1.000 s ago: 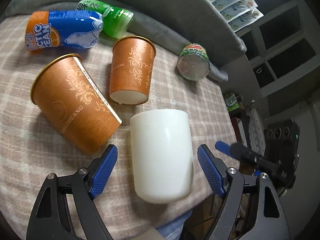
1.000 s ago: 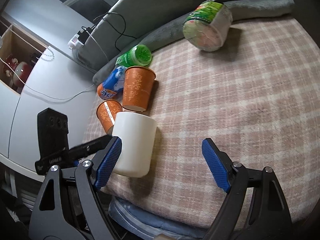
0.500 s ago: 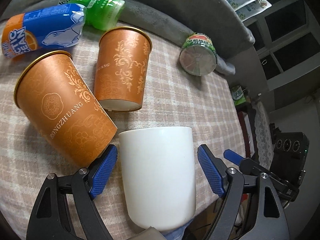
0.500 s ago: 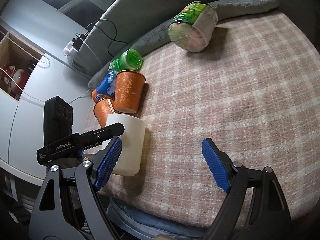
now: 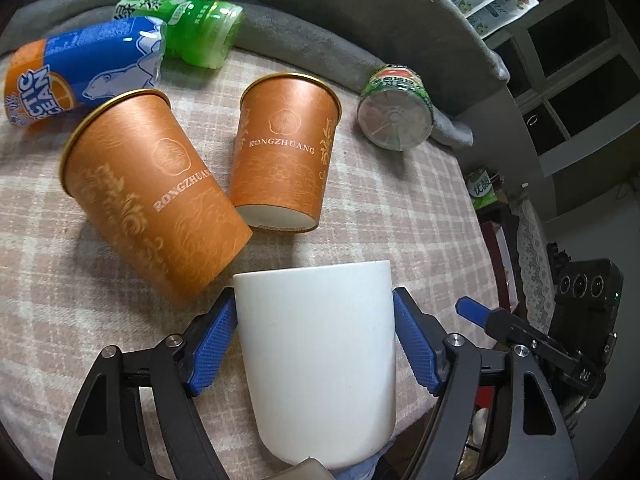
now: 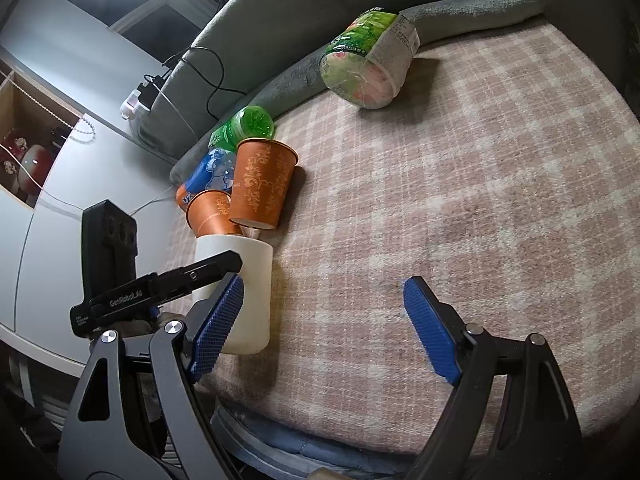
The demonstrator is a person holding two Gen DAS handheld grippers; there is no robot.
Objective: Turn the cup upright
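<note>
Left gripper point(image 5: 314, 338): blue ribbed pads pressed flat against both sides of plain white cylindrical cup point(image 5: 318, 364), clamped on it. Cup squarely between the fingers, flat end pointing away from the tool, other end near the camera; mouth or base not told apart from here. Seen from the right wrist, same white cup point(image 6: 244, 296) lying on its side at the near left edge of pink-and-cream checked cloth point(image 6: 460, 184), left gripper's black finger across its top.

Just beyond the left finger, touching or nearly touching the white cup: large orange paper cup with gold rim point(image 5: 154, 196), tipped over, rim pointing away to the left. Beyond the gripper, straight ahead: second orange paper cup printed RONGZHUANG point(image 5: 282, 160), also on its side, white base toward the tool. Farther left of these: blue-and-orange drink can point(image 5: 84, 66) lying down, green plastic bottle point(image 5: 188, 30) lying behind it against grey rolled towel point(image 5: 320, 36). Far right ahead: green-labelled clear jar point(image 5: 394, 110) on its side, base facing the tool.

Right gripper point(image 6: 324, 324): fingers spread wide, nothing between them, over bare checked cloth, just right of the white cup.
</note>
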